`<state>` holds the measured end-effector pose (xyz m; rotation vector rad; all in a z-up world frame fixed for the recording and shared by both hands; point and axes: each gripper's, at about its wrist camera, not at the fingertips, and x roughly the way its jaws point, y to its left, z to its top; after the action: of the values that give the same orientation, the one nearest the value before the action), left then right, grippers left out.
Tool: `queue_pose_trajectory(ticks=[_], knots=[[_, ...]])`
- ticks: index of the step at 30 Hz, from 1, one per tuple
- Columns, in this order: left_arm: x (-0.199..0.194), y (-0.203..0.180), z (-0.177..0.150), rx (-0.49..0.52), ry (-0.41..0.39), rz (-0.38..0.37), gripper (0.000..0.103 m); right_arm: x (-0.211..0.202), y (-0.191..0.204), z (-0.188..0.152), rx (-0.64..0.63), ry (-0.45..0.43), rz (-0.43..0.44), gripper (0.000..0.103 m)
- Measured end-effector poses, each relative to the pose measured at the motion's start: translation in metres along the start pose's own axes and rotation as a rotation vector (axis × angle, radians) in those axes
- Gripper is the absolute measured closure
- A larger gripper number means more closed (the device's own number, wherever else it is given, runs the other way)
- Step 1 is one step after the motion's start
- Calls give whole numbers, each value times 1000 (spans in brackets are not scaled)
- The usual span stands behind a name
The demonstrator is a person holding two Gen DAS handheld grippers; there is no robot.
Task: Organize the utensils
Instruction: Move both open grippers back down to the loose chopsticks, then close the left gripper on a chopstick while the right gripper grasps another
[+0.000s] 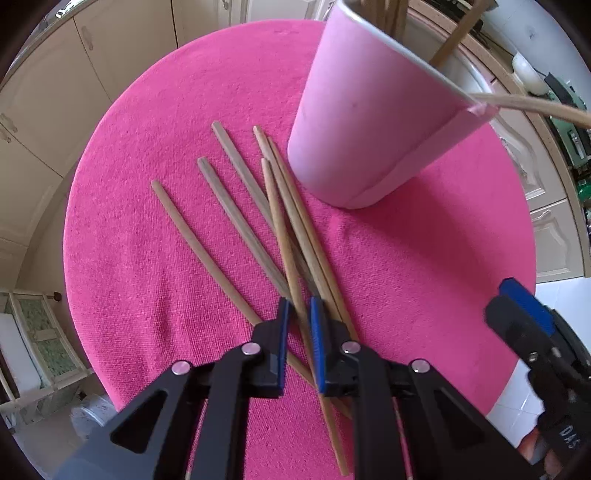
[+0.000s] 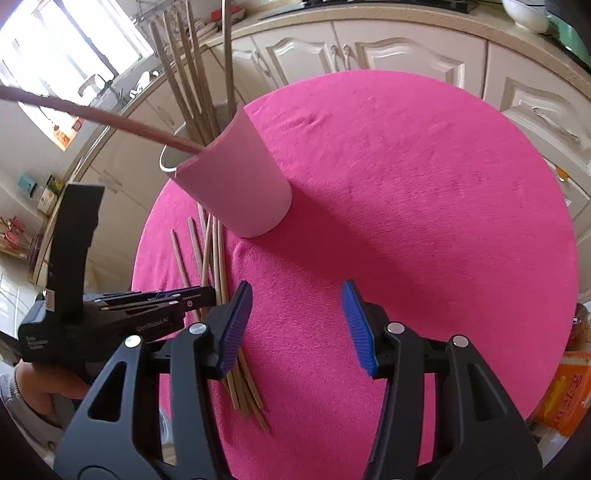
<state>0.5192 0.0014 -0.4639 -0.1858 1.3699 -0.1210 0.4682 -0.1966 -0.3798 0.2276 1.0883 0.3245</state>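
**Six chopsticks loose, one pinched**

Six chopsticks [image 1: 236, 221] lie fanned on the pink cloth [image 1: 147, 277], just left of the cup [image 1: 369, 122] as the left wrist camera has it. Their far tips spread apart; their near ends cross in a bundle under the left gripper [image 1: 297, 321].

One stick [image 1: 280, 229] runs up between the left gripper's blue pads. Jaws nearly closed, pads pressing on that stick where it crosses the others. It rests on the pile, its far tip near the cup's foot.

Pink cup stands upright on the cloth, behind the fan. More chopsticks [image 2: 192, 74] stand in it, most of them bunched and leaning, one slanting far out over the rim.

Right gripper [image 2: 295, 325] hangs over bare cloth to the right of the pile, jaws parted about halfway, nothing between them. Its left finger sits just over the near ends of the sticks; contact cannot be judged.

Cloth covers a round table. Cream cabinets [image 2: 369, 51] behind, a white bowl [image 2: 524, 14] on the counter above. Orange packet [image 2: 565, 391] at the table's right edge.
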Motion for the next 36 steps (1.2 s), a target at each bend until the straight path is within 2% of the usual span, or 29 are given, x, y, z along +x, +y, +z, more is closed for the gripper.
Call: queue_pose_trajectory(ticks=[3,11,13,14,21,25,27,33,34,35,36], knots=[[-5,15,-1,-26,-5,-41,98,10,10,0,-40,28,-3,53],[-29,48,-2,-77,-42,-88,98,39,40,-4,-121,91,8,53],[-35,57,-1,-92,-48,-87,98,46,47,-3,-136,95,0,60],[-37,63,-2,-100,-51,-84,98,50,51,-2,-146,104,-4,67],[-45,88,-5,-148,-61,-80,98,71,65,-1,-187,147,-39,71],[-43,90,-7,-163,-61,-83,98,76,71,0,-201,149,-53,72],[-44,90,-9,-164,-61,-84,98,77,73,1,-201,146,-71,77],[-44,92,-11,-165,-61,-87,98,85,81,-2,-233,173,-109,82],[-45,95,-12,-164,-61,-89,98,85,83,-2,-237,173,-113,85],[-45,96,-12,-162,-60,-90,98,85,83,-1,-239,175,-114,94],[-45,94,-11,-162,-60,-90,98,86,86,0,-237,177,-109,96]])
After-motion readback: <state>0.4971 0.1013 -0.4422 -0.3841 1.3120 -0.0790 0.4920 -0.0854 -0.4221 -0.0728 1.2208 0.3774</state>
